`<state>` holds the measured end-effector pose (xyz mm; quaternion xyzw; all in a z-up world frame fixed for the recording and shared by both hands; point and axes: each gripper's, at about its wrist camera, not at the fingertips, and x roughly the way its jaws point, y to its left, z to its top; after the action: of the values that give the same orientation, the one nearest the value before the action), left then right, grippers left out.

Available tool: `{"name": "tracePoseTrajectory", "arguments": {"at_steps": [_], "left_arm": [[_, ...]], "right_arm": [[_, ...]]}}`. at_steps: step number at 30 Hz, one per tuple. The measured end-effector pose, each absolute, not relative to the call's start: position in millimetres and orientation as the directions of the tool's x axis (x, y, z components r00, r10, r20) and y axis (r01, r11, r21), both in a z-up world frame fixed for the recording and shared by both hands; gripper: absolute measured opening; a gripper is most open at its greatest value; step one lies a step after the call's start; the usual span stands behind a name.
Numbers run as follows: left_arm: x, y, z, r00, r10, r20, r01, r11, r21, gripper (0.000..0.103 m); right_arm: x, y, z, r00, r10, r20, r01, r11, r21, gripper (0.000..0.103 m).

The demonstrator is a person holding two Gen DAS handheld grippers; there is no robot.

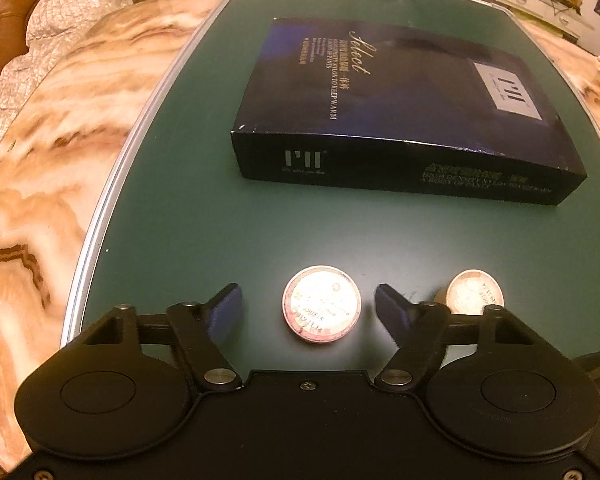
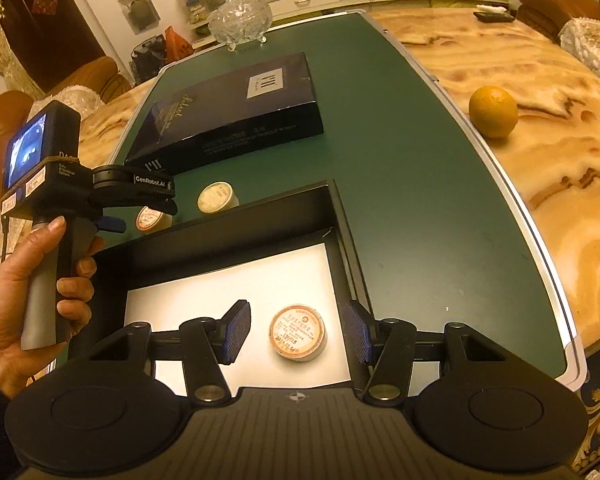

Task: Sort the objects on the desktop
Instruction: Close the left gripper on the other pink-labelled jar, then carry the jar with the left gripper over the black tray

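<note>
My left gripper (image 1: 308, 306) is open, its fingers either side of a small round tin with a pale label (image 1: 321, 304) standing on the green mat (image 1: 180, 220). A second round tin (image 1: 475, 292) stands just right of the right finger. My right gripper (image 2: 298, 330) is open over an open black box with a white floor (image 2: 228, 280); a third round tin (image 2: 298, 333) lies inside between the fingers, not gripped. The right wrist view also shows the left gripper (image 2: 140, 208) above the two outer tins (image 2: 217, 197).
A dark blue flat box lid (image 1: 400, 92) lies further back on the mat. A glass bowl (image 2: 239, 20) stands at the mat's far end. An orange (image 2: 493, 111) sits on the marble table (image 2: 540, 160) to the right.
</note>
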<state>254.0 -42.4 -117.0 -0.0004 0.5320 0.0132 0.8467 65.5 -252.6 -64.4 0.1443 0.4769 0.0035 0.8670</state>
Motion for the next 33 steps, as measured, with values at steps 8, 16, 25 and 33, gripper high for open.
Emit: {"name": "tracePoseTrajectory", "arguments": {"at_steps": [8, 16, 25, 33], "left_arm": [[253.8, -40.7, -121.5, 0.42, 0.017, -0.907, -0.022, 1.0, 0.008, 0.049], [254.6, -39.6, -121.2, 0.417, 0.002, -0.909, -0.021, 1.0, -0.008, 0.041], [250.8, -36.0, -112.6, 0.428, 0.009, -0.904, -0.021, 1.0, 0.0, 0.041], [225.3, -34.3, -66.8, 0.468, -0.017, -0.883, 0.026, 1.0, -0.005, 0.041]], "right_arm": [[62.3, -258.9, -63.5, 0.556, 0.148, -0.818, 0.153, 0.949, 0.276, 0.055], [61.0, -260.6, -63.0, 0.561, 0.146, -0.815, 0.165, 0.945, 0.283, 0.055], [58.8, -263.9, -64.7, 0.558, 0.149, -0.816, 0.176, 0.94, 0.292, 0.055], [54.3, -263.6, -57.0, 0.573, 0.151, -0.805, 0.175, 0.938, 0.301, 0.055]]}}
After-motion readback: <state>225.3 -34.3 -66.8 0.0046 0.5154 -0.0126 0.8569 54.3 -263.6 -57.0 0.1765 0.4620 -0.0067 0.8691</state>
